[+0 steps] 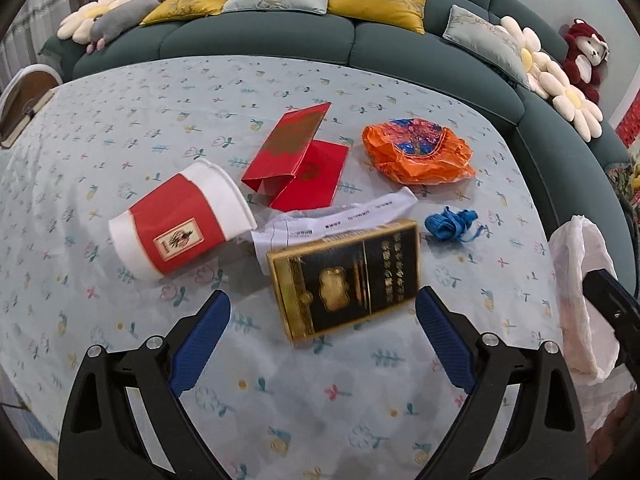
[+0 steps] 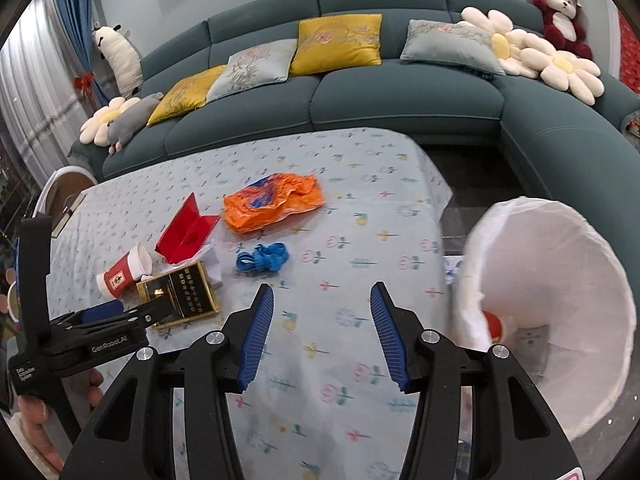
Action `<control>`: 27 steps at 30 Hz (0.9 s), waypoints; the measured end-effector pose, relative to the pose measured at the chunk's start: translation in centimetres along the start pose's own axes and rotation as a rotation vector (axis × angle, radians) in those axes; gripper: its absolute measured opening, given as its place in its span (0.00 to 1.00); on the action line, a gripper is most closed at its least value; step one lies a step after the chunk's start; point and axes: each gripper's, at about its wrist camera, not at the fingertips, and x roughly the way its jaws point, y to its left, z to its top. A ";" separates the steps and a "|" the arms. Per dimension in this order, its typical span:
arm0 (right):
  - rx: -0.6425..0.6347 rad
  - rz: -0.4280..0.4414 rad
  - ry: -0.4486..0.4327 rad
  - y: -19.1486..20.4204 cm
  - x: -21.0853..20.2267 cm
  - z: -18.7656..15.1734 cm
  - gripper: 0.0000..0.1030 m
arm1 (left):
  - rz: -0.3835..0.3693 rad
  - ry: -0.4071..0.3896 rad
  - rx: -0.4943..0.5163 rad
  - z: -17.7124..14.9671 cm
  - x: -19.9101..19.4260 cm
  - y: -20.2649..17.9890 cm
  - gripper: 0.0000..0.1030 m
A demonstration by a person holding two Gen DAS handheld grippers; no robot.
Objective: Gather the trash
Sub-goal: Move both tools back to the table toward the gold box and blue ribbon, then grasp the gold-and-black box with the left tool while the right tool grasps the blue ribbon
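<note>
Trash lies on the floral tablecloth. There is a red-and-white paper cup on its side, a folded red envelope, an orange wrapper, a white paper slip, a blue cord and a black-and-gold box. My left gripper is open and hangs just above the near end of the box, one pad on either side. My right gripper is open and empty over bare cloth, short of the blue cord. The white-lined bin stands to its right.
A red-and-white item lies inside the bin. A teal corner sofa with cushions and plush toys wraps the far and right sides of the table. The table's right edge drops to dark floor beside the bin. A hand holds the left gripper.
</note>
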 end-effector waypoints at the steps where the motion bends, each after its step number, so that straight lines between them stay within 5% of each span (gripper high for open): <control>1: -0.004 0.003 0.006 0.3 0.4 0.1 0.48 | -0.007 0.003 -0.002 0.1 0.3 0.2 0.86; 11: -0.034 0.017 0.042 2.7 4.2 1.1 0.48 | -0.110 0.039 -0.005 0.4 3.1 1.2 0.72; 16: -0.037 0.014 0.059 3.1 5.7 1.2 0.48 | -0.136 0.030 0.007 0.2 3.1 0.8 0.54; 18: -0.037 0.014 0.064 3.2 6.0 1.2 0.48 | -0.153 0.034 0.014 0.2 3.0 0.6 0.39; 27: -0.041 0.014 0.069 3.6 6.9 1.4 0.48 | -0.188 0.018 0.017 -0.4 1.4 0.0 0.19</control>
